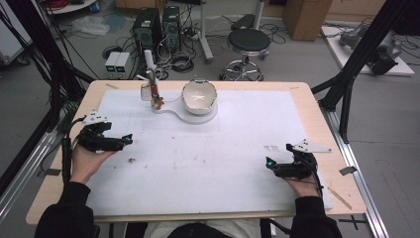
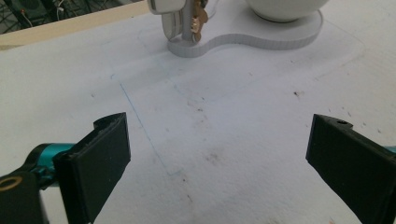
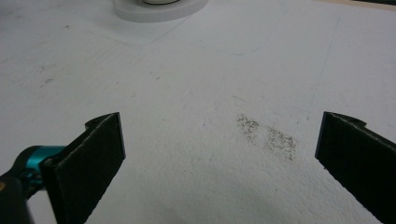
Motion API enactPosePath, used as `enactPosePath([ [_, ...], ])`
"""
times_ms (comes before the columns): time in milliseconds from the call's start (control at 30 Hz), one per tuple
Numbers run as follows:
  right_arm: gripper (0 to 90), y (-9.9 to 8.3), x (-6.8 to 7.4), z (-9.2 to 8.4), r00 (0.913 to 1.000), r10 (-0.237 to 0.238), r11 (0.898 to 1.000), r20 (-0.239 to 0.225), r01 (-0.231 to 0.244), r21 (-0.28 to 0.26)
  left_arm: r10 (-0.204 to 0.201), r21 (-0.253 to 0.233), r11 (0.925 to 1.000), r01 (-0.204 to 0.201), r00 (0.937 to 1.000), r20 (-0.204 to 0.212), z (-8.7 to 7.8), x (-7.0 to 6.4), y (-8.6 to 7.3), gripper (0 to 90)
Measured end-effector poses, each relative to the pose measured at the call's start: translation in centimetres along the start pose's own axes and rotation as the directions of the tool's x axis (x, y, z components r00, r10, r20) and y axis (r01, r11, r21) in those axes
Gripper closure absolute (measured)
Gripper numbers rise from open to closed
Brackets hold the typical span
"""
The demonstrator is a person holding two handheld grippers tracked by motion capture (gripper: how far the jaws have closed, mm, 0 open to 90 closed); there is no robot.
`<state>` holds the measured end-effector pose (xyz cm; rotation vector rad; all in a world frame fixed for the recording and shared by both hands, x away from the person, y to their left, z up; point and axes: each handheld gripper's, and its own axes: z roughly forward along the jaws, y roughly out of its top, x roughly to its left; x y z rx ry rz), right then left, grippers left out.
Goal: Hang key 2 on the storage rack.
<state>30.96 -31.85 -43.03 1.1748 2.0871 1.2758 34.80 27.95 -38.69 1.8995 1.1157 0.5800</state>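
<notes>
White bowl (image 1: 199, 95) on its stand, both grippers' jaws wide apart.

You will find nothing here that can be read; no word, label, brand name or number stands out on anything in the high view or in either gripper view; the pictures are too coarse to show lettering on the equipment beyond the table.
</notes>
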Motion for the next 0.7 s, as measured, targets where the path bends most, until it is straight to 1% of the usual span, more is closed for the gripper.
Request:
enactPosePath([
  [133, 0.4, 0.0, 0.0, 0.0, 1.0000, 0.001, 1.000, 0.001, -0.001, 0.001, 0.042, 0.004, 0.9991, -0.042, 0.9991, -0.008, -0.4, -0.9, -1.0, 6.8],
  [167, 0.4, 0.0, 0.0, 0.0, 1.0000, -0.001, 1.000, 0.000, 0.001, 0.001, 0.045, 0.005, 0.9990, -0.045, 0.9990, -0.004, -0.5, -1.1, -1.3, 6.9],
  [233, 0.4, 0.0, 0.0, -0.1, 1.0000, -0.005, 1.000, 0.001, 0.005, 0.000, 0.057, 0.005, 0.9983, -0.057, 0.9983, -0.008, -0.7, -1.4, -2.1, 6.8],
  [333, 0.4, 0.0, 0.0, -0.2, 1.0000, -0.004, 1.000, 0.003, 0.004, -0.003, 0.044, 0.014, 0.9989, -0.044, 0.9989, -0.017, -1.2, -1.5, -3.2, 6.9],
  [400, 0.4, 0.0, 0.0, -0.2, 1.0000, -0.005, 1.000, 0.003, 0.005, -0.005, 0.031, 0.022, 0.9993, -0.030, 0.9989, -0.036, -1.6, -1.4, -4.0, 6.8],
  [467, 0.4, 0.0, 0.0, -0.2, 1.0000, -0.007, 1.000, 0.004, 0.007, -0.007, 0.015, 0.017, 0.9998, -0.015, 0.9990, -0.043, -2.0, -1.4, -4.3, 6.9],
  [500, 0.4, 0.0, -0.1, -0.2, 0.9999, -0.015, 1.000, 0.006, 0.015, -0.010, 0.007, 0.011, 0.9999, -0.007, 0.9990, -0.045, -2.2, -1.4, -4.5, 6.8],
  [600, 0.4, 0.1, 0.0, -0.3, 1.0000, -0.007, 1.000, 0.003, 0.007, -0.011, 0.000, 0.011, 0.9999, 0.000, 0.9986, -0.052, -2.4, -1.4, -4.7, 6.9],
  [633, 0.4, 0.1, 0.0, -0.3, 1.0000, -0.005, 1.000, 0.004, 0.005, -0.010, 0.005, 0.014, 0.9999, -0.004, 0.9986, -0.052, -2.5, -1.4, -4.8, 6.8],
  [700, 0.4, 0.1, 0.0, -0.3, 1.0000, -0.009, 1.000, 0.005, 0.009, -0.010, 0.000, 0.003, 1.0000, 0.001, 0.9985, -0.055, -2.7, -1.5, -4.8, 6.8],
])
